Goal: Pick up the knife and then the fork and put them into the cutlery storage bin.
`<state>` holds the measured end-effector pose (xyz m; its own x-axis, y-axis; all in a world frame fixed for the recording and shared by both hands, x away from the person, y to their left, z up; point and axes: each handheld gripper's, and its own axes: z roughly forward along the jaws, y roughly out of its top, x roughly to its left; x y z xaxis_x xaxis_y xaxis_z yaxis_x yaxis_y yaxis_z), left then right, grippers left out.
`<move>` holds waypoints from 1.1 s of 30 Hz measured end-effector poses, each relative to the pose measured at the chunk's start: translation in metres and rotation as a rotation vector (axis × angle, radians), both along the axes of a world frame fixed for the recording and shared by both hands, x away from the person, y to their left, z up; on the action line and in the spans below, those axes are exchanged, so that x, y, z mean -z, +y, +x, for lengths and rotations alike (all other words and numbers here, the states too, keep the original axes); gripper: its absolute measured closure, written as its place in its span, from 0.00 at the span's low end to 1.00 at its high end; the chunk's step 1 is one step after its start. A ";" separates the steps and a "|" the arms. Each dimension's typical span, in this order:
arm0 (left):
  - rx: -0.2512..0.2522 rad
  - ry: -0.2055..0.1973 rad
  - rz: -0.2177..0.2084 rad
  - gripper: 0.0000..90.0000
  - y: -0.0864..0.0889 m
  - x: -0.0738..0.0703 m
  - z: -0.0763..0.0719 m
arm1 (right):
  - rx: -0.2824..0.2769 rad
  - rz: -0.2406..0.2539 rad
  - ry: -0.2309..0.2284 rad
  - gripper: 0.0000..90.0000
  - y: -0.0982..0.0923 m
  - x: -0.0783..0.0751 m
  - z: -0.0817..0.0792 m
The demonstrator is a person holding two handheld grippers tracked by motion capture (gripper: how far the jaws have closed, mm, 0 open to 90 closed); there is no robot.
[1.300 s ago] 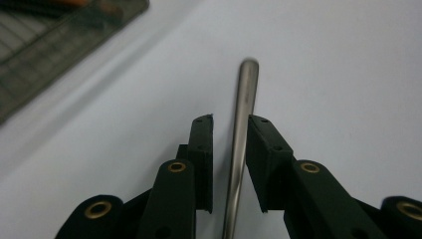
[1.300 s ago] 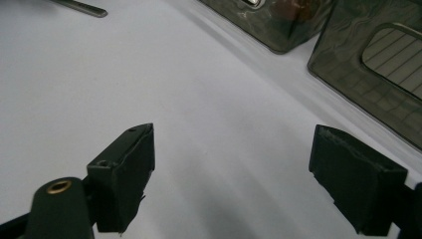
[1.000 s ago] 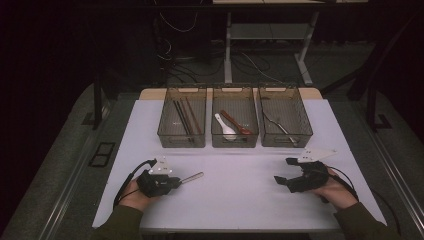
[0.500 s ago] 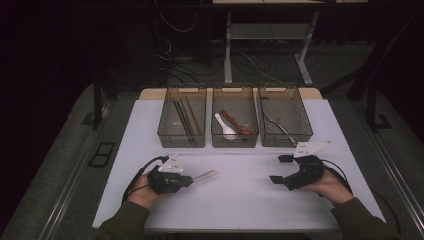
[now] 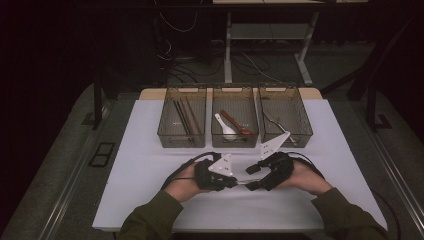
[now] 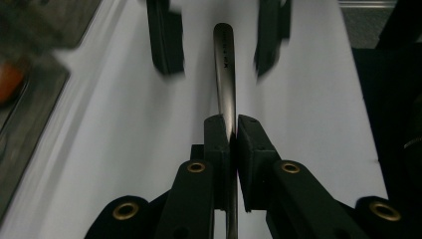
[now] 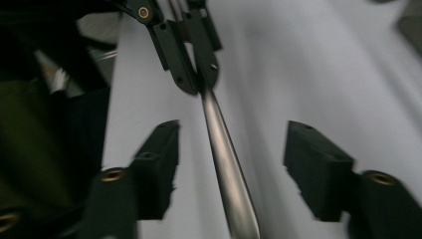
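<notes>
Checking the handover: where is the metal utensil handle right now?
In the high view, the metal handle spans mid-table between both hands, clamped in the left hand-held gripper, its free end between the right hand-held gripper's open jaws.

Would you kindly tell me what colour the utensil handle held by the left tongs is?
Silver metal handle; left gripper view.

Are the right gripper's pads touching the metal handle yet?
Apart. The right gripper view shows bare gaps between the handle and both pads of the right gripper.
</notes>
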<state>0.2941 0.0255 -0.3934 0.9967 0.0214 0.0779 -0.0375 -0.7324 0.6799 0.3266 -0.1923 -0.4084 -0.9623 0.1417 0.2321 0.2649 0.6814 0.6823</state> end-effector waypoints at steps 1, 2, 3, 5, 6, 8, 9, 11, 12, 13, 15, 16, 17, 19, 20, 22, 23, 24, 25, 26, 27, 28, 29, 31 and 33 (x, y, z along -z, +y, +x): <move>0.005 0.000 0.007 0.92 -0.004 -0.001 -0.001 | -0.012 -0.008 0.015 0.62 0.001 0.001 0.001; 0.015 -0.002 0.003 0.92 -0.007 -0.002 0.000 | -0.036 -0.016 0.031 0.69 0.002 0.002 0.001; 0.022 -0.006 0.002 0.92 -0.009 -0.002 0.000 | -0.053 -0.026 0.036 0.79 0.002 0.003 0.002; 0.031 -0.024 0.019 0.92 -0.012 -0.002 0.000 | -0.069 -0.018 0.081 0.89 0.002 0.004 0.000; 0.031 -0.014 0.006 0.92 -0.012 -0.002 0.000 | -0.063 -0.019 0.081 0.92 0.001 0.003 0.000; 0.023 -0.011 0.000 0.96 -0.011 -0.003 0.002 | -0.069 -0.014 0.071 0.96 -0.001 0.003 0.001; 0.012 -0.024 -0.011 0.95 -0.010 -0.003 0.001 | -0.074 -0.012 0.059 0.96 -0.002 0.004 0.003; -0.017 -0.017 -0.040 0.89 -0.006 -0.004 0.003 | -0.050 -0.017 0.059 0.96 -0.004 0.003 0.003; -0.030 -0.016 -0.054 0.87 -0.002 -0.004 0.003 | -0.044 -0.014 0.038 0.96 -0.006 0.003 0.005; -0.049 -0.014 -0.065 0.83 0.002 -0.005 0.004 | -0.034 -0.009 0.035 0.96 -0.009 0.002 0.006; -0.091 -0.026 -0.101 0.76 0.011 -0.007 0.005 | 0.003 -0.014 0.009 0.96 -0.014 0.000 0.008; -0.124 -0.017 -0.123 0.72 0.017 -0.008 0.004 | 0.019 -0.012 0.008 0.96 -0.018 -0.002 0.010; -0.150 -0.014 -0.149 0.67 0.023 -0.009 0.004 | 0.040 -0.014 -0.011 0.96 -0.023 -0.004 0.011; -0.198 -0.013 -0.192 0.62 0.038 -0.012 0.003 | 0.085 -0.005 -0.024 0.96 -0.033 -0.009 0.015; -0.228 -0.005 -0.210 0.59 0.045 -0.014 0.002 | 0.106 0.008 -0.032 0.96 -0.039 -0.011 0.016; -0.282 0.001 -0.237 0.56 0.060 -0.015 0.000 | 0.169 0.030 -0.030 0.96 -0.050 -0.019 0.017; -0.311 0.008 -0.242 0.54 0.067 -0.015 0.000 | 0.196 0.040 -0.046 0.96 -0.056 -0.023 0.019; -0.340 0.011 -0.245 0.52 0.073 -0.014 -0.001 | 0.218 0.055 -0.054 0.96 -0.062 -0.027 0.021; -0.365 0.017 -0.247 0.51 0.080 -0.012 -0.001 | 0.238 0.068 -0.069 0.96 -0.069 -0.031 0.023; -0.390 0.026 -0.250 0.49 0.087 -0.010 -0.002 | 0.270 0.073 -0.083 0.96 -0.075 -0.034 0.025; -0.415 0.035 -0.249 0.47 0.093 -0.007 -0.001 | 0.303 0.078 -0.097 0.96 -0.082 -0.038 0.028; -0.446 0.045 -0.254 0.45 0.100 -0.004 -0.002 | 0.338 0.079 -0.110 0.96 -0.089 -0.041 0.031; -0.471 0.062 -0.261 0.43 0.106 0.000 -0.001 | 0.369 0.084 -0.124 0.96 -0.095 -0.044 0.034; -0.527 0.081 -0.274 0.38 0.117 0.007 -0.002 | 0.437 0.098 -0.141 0.96 -0.108 -0.050 0.040; -0.561 0.087 -0.267 0.33 0.126 0.014 -0.003 | 0.508 0.096 -0.163 0.96 -0.118 -0.055 0.048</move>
<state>0.2908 0.1520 -0.4072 0.8305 0.5507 -0.0836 0.3674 -0.4288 0.8253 0.3741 -0.3106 -0.3533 -0.8029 0.5839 0.1202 0.4302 0.4278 0.7949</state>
